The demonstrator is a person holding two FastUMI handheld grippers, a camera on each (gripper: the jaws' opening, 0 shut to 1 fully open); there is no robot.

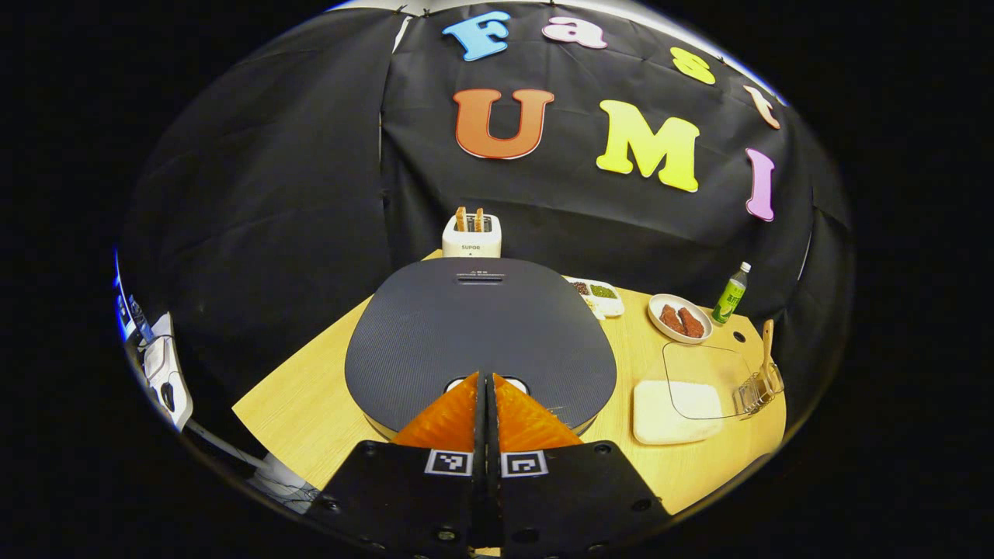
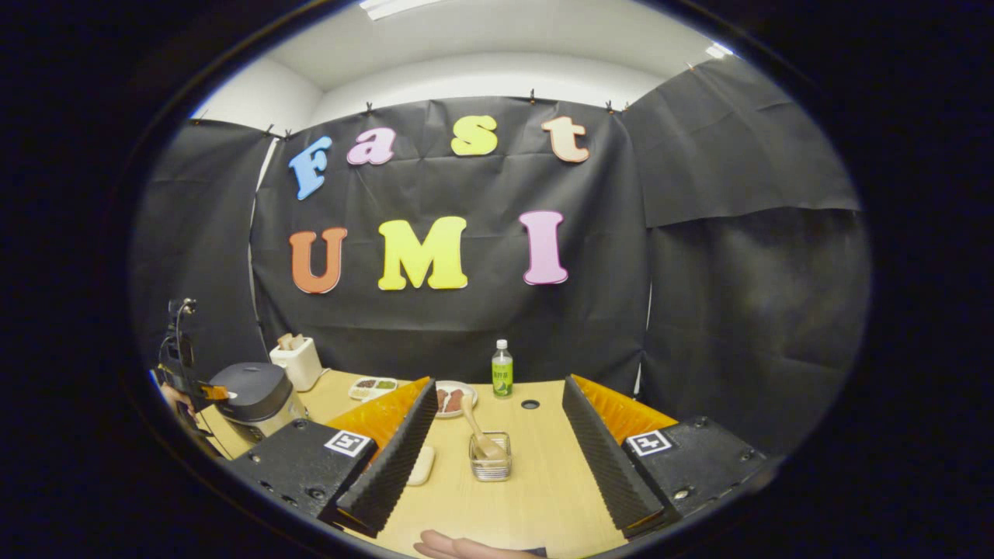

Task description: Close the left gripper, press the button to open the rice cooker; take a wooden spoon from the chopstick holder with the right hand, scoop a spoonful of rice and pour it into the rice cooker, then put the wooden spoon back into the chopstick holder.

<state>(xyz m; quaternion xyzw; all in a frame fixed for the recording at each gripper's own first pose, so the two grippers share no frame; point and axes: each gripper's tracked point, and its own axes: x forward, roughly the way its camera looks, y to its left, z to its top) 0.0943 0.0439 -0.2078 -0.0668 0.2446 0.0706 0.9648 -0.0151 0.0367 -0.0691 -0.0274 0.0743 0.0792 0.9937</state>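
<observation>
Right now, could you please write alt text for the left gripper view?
The left gripper, jaws shut, hovers just above the button at the near edge of a closed rice cooker on a wooden table. A toaster stands behind it.

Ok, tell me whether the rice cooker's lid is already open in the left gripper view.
No: the rice cooker lid lies flat and shut, with the closed left gripper poised at its front button.
</observation>
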